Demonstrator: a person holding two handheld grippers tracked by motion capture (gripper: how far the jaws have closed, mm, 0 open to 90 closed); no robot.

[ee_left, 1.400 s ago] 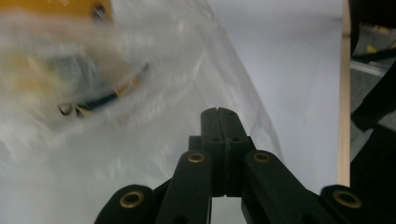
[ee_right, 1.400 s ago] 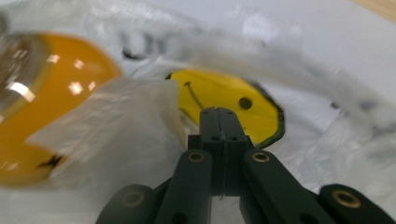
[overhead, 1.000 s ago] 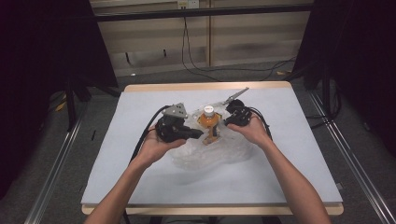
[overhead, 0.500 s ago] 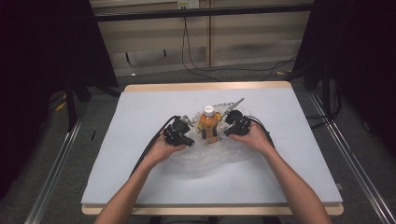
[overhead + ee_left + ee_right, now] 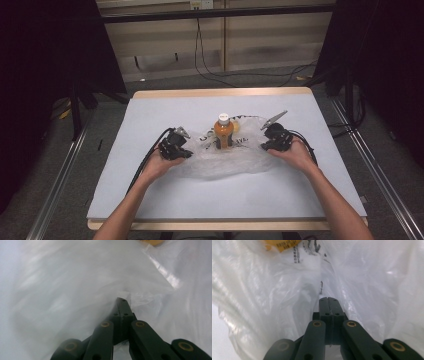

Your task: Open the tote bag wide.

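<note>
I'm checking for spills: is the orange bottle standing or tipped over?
Standing. The high view shows the bottle upright, white cap up, amid the plastic bag.

a clear plastic bag (image 5: 220,160) lies spread mid-table (image 5: 150,200). a bottle (image 5: 224,132) stands upright at the bag's far middle. left gripper (image 5: 186,153) sits at the bag's left edge, right gripper (image 5: 264,146) at its right.

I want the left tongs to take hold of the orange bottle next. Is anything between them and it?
Yes. The bottle stands inside the clear plastic bag, whose film lies between it and the left tongs. Those tongs are also shut on the bag's film, so they are not free.
</note>
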